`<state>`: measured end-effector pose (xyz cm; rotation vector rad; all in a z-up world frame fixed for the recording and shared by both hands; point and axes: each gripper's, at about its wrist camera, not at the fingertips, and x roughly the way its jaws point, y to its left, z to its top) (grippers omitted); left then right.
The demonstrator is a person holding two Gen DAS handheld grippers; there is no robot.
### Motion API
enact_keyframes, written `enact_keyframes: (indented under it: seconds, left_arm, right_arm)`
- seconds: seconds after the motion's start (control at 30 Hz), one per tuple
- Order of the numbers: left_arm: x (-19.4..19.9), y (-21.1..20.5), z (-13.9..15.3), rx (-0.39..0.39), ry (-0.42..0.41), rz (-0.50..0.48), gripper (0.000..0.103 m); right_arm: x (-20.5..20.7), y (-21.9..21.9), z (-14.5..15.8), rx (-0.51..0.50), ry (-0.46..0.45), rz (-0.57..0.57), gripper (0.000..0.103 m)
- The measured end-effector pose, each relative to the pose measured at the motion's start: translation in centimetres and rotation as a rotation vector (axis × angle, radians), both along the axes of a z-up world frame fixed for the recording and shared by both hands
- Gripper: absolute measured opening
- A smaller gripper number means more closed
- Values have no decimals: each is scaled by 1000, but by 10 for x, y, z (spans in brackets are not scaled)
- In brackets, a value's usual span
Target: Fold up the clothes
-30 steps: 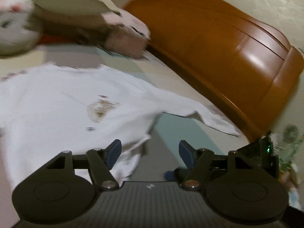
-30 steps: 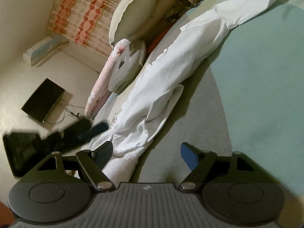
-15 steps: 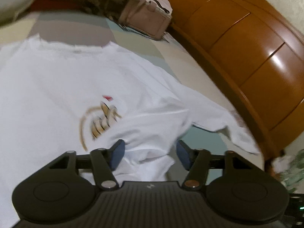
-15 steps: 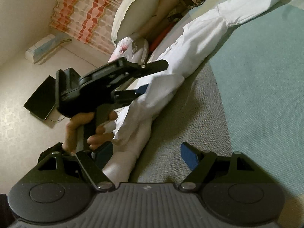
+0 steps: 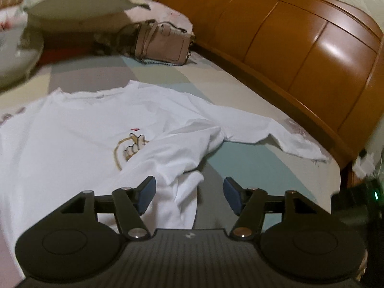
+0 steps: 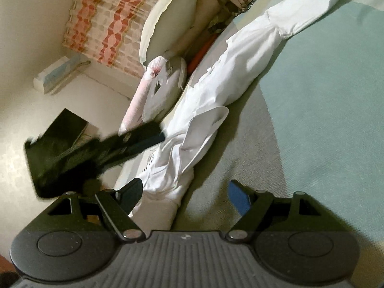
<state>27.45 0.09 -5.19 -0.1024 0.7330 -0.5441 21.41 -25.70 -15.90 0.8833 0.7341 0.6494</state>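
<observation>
- White shirt lies spread on the bed, front up w/ a small hand-sign print mid-chest; 1 long sleeve runs out toward the wooden headboard.
- Shirt's lower corner is bunched & rumpled, partly folded over itself, just ahead of the left gripper.
- Left gripper: jaws apart & opening; rumpled cloth sits in the gap nearer the left pad, pads not pressing on it. Nothing gripped.
- Right gripper: jaws wide apart, nothing clamped. Shirt hem lies below, between the fingers, nearer the left one; can't tell if that finger touches cloth.
- In right wrist view the left gripper shows as a dark blurred shape over the shirt's edge, bed side.
- Bedsheet is grey/teal/beige blocks; shirt sits mostly on the grey & beige parts.
- Past the shirt's collar: a pinkish handbag w/ chain strap, beside it pillows stacked.
- Right wrist view also shows a striped curtain & a dark flat box on the floor, well apart from the bed.
</observation>
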Motion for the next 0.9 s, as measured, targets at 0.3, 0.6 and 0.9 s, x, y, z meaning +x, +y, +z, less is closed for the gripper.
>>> enact_keyframes:
  seconds: [0.3, 0.6, 0.9]
  left_arm:
    - [-38, 28, -1, 109, -167, -51, 73]
    - [-45, 65, -32, 86, -209, -55, 73]
    - [-57, 104, -22, 54, -263, 37, 76]
  right_arm:
    - [53, 8, -6, 177, 185, -62, 86]
    - [96, 45, 2, 52, 243, -210, 89]
    - [94, 66, 6, -53, 147, -235, 87]
